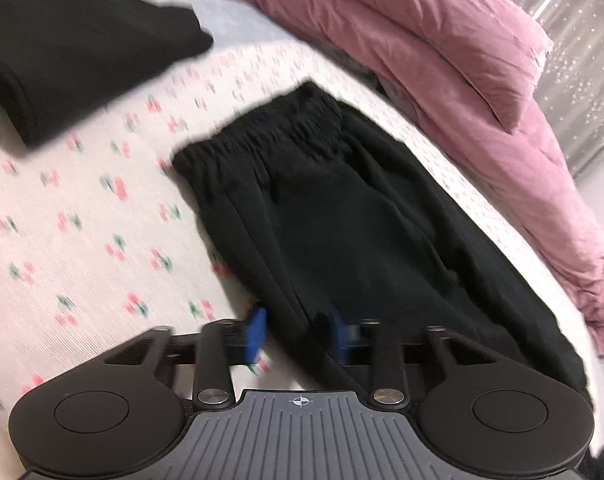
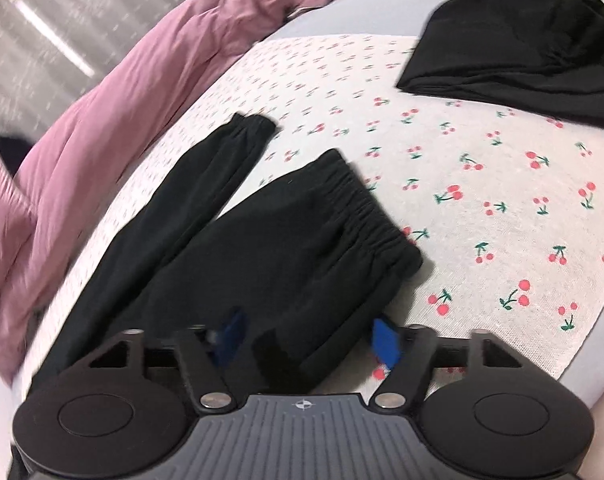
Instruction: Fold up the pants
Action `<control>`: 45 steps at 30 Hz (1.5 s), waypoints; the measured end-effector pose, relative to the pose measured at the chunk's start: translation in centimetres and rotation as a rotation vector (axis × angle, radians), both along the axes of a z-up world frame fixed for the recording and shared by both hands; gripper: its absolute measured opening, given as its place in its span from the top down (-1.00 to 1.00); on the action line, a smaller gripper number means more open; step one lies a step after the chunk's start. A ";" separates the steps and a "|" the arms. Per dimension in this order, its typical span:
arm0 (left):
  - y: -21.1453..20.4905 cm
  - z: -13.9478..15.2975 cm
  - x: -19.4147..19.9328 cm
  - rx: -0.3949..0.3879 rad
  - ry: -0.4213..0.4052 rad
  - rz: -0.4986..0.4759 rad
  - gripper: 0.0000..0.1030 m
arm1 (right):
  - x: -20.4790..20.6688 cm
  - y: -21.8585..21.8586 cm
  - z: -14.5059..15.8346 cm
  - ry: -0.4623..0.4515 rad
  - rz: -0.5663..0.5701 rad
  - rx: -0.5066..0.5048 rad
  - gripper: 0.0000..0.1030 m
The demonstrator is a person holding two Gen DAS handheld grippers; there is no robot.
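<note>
Black pants [image 1: 342, 208] lie on the cherry-print sheet [image 1: 81, 220], elastic waistband [image 1: 261, 136] at the far end. In the right wrist view the pants [image 2: 269, 248] show the waistband [image 2: 366, 208] at right and a leg cuff [image 2: 253, 124] reaching away at left. My left gripper [image 1: 299, 334] is open, its blue fingers [image 1: 255, 334] on either side of the pants' near left edge. My right gripper [image 2: 308, 342] is open, its blue fingers [image 2: 386, 344] either side of the near part of the pants.
A pile of black folded clothes [image 1: 61, 52] lies farther up the bed, also in the right wrist view [image 2: 522, 48]. A pink duvet [image 1: 442, 72] is bunched along the bed's side, in the right wrist view too [image 2: 121, 92]. Grey starred curtain [image 1: 574, 40] behind.
</note>
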State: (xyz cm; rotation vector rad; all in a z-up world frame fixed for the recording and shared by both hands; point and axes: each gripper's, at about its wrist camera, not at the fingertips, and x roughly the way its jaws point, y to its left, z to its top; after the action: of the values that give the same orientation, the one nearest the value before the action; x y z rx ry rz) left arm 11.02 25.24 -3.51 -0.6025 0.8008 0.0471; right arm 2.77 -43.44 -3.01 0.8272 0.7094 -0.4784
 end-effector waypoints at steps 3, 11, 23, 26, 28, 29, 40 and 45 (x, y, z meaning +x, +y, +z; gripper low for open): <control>-0.1 -0.2 -0.1 -0.005 -0.004 -0.004 0.88 | -0.1 -0.8 -0.3 -0.006 -0.026 0.019 0.81; -0.1 2.5 -3.6 0.078 -0.088 0.032 0.94 | -2.9 -2.9 1.9 -0.073 -0.049 -0.028 0.93; -0.5 1.3 -3.3 0.215 0.052 -0.077 0.74 | -2.2 -2.8 0.9 0.172 0.106 -0.172 0.83; -2.3 2.3 -3.5 0.346 0.046 -0.123 0.29 | -2.5 -2.4 2.3 0.193 0.127 -0.284 -0.03; -3.9 3.0 -4.3 0.450 0.038 -0.162 -0.32 | -3.0 -3.0 3.2 0.181 0.119 -0.335 -0.23; -4.4 3.5 -4.8 0.479 0.012 -0.182 -0.39 | -3.1 -3.5 3.5 0.176 0.116 -0.341 -0.24; -16.2 6.9 -4.7 0.487 -0.175 -0.570 -0.73 | 2.8 -4.3 5.4 0.180 0.173 -0.349 -0.51; -22.4 5.3 -3.1 0.450 -0.217 -0.751 -0.74 | 4.4 -5.2 3.6 0.183 0.183 -0.313 -0.53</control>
State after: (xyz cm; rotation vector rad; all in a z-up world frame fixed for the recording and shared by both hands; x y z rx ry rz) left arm 7.93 2.85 1.83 0.1404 0.7310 -0.5061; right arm 7.20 -48.67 0.59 0.4239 0.8450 -0.4886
